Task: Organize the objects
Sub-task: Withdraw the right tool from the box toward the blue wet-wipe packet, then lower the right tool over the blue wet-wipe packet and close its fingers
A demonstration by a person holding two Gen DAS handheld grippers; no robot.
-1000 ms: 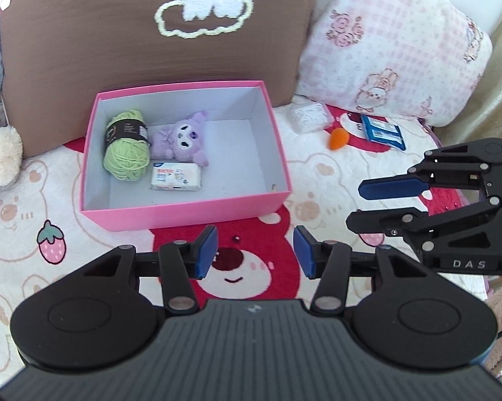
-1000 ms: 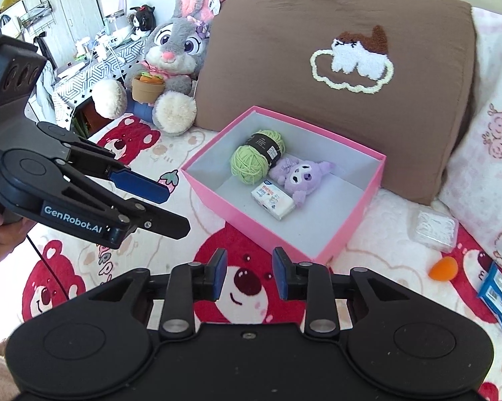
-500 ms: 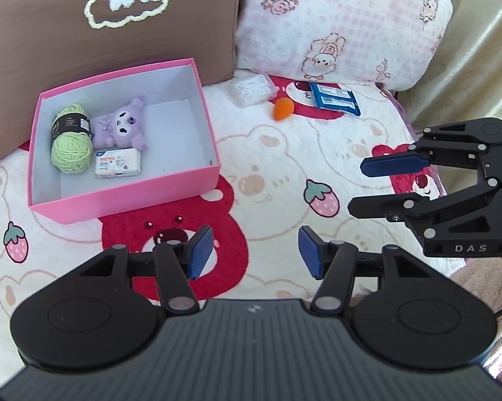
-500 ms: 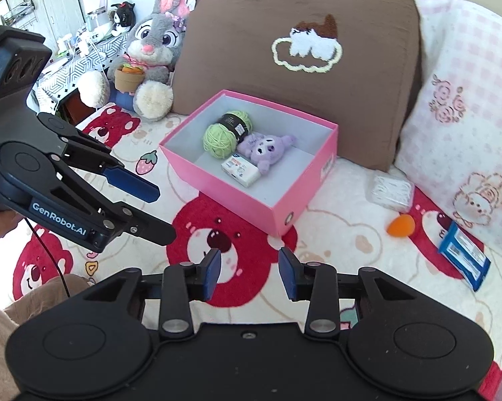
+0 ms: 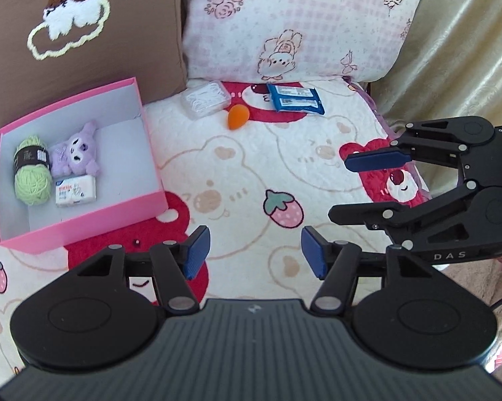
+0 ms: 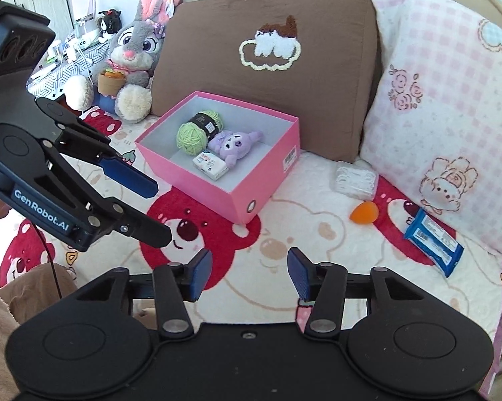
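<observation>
Two hand-held grippers hover over a bed spread with a bear-and-strawberry blanket (image 5: 237, 167), both with jaws opening and nothing between them: the left gripper (image 5: 253, 254) and the right gripper (image 6: 249, 272) each show blue pads standing apart above bare blanket. A shallow pink box (image 6: 251, 180) with a pale grey inside sits near the foot of a brown pillow (image 6: 284, 77) embroidered with a fluffy white-and-brown figure in a cream outline. Inside the box, a ball of light green yarn (image 6: 192, 133) with a black paper band lies beside a small purple plush toy (image 6: 234, 143), and a white tissue packet (image 6: 210, 164) with blue and red print rests in front of them. Outside the box, near a pink checked pillow (image 6: 451, 107), lie a clear plastic case (image 5: 205, 98) of white items, an orange egg-shaped sponge (image 5: 238, 117) just beside it, and a blue snack packet (image 5: 296, 98) a little further along. A grey rabbit plush (image 6: 134, 53) sits left of the brown pillow.
</observation>
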